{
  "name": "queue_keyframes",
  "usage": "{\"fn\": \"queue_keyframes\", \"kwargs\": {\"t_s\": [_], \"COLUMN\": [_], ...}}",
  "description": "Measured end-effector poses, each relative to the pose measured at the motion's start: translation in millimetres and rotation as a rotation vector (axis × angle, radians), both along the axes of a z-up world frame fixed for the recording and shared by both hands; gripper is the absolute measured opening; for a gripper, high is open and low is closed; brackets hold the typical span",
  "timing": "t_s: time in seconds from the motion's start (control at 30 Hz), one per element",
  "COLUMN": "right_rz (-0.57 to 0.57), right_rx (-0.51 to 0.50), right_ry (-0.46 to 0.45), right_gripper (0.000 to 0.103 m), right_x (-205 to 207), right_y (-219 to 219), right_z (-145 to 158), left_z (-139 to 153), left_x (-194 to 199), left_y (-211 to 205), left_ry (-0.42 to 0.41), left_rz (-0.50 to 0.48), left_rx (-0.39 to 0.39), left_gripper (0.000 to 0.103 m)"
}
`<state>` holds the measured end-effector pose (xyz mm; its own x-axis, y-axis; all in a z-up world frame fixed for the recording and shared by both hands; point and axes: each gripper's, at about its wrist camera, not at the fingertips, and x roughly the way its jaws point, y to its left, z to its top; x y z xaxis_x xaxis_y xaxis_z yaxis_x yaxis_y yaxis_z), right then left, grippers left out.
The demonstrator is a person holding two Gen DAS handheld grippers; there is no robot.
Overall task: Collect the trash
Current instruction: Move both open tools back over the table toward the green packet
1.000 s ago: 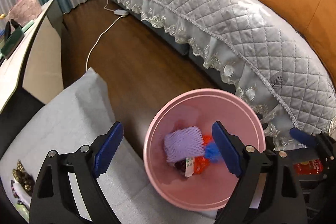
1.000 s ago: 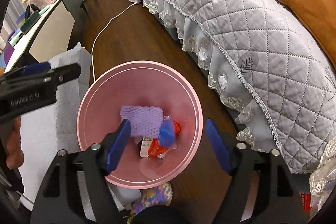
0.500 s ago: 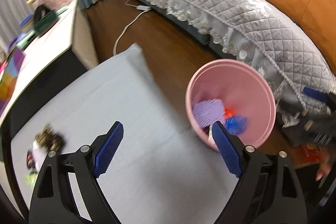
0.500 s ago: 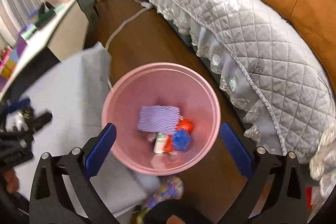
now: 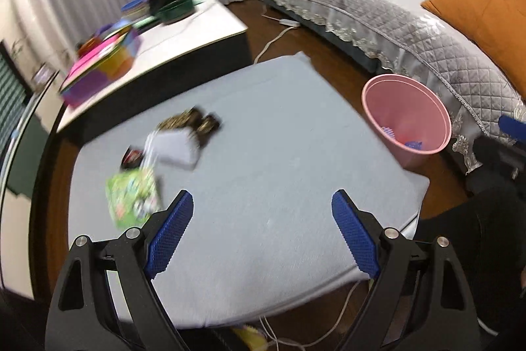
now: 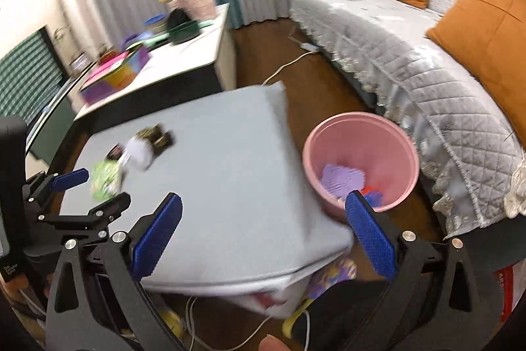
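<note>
A pink bin (image 5: 407,120) (image 6: 360,153) stands on the floor between the grey-covered table (image 5: 263,160) (image 6: 227,160) and the sofa; purple netting (image 6: 342,178) and red and blue scraps lie inside it. On the table's far left lie a green packet (image 5: 131,198) (image 6: 105,176), a white wrapper (image 5: 174,147) (image 6: 139,152), a brown-gold wrapper (image 5: 189,120) (image 6: 154,134) and a small dark packet (image 5: 131,157). My left gripper (image 5: 263,232) (image 6: 82,189) hangs open over the table's near half. My right gripper (image 6: 263,236) is open, empty, at the table's near right edge.
A white side table (image 5: 184,38) with colourful boxes and a dark bowl stands beyond. A grey quilted sofa (image 5: 411,22) with orange cushions runs along the right. A white cable (image 5: 273,43) crosses the wooden floor. Cables and colourful things lie under the table's near edge.
Both grippers have pulled back and up from over the pink bin towards the table, swinging left. The right jaws widened. The trash on the table came into view.
</note>
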<state>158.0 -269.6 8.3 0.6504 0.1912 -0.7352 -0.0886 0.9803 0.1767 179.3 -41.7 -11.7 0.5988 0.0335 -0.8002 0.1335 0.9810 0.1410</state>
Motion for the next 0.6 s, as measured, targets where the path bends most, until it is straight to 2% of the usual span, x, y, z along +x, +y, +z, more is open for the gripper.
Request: {"fn": "queue_keyframes", "kwargs": {"t_s": [0.13,0.27,0.37,0.6], "right_rz": [0.035,0.088,0.118,0.164], "right_rx": [-0.015,-0.042,-0.056,-0.083], "right_ry": [0.016,0.035,0.034,-0.001], "right_gripper": [0.098,0.098,0.098,0.098], "right_x": [-26.2,-46.3,-58.7,-78.7], "right_y": [31.0,55.1,68.2,86.4], "right_z": [-6.4,-11.0,-7.9,2.7], "left_z": [-3.4,-3.6,-3.6,-2.3], "left_x": [-31.8,-61.2,-83.0,-113.3], "left_y": [23.6,40.9,51.3,71.3], "left_ry": [0.007,-0.021,-0.042,-0.060], "left_rz": [0.052,0.101,0.127,0.184], "left_rx": [-0.034,-0.044,-0.037,-0.072], "left_gripper": [0.084,0.084,0.084,0.084]}}
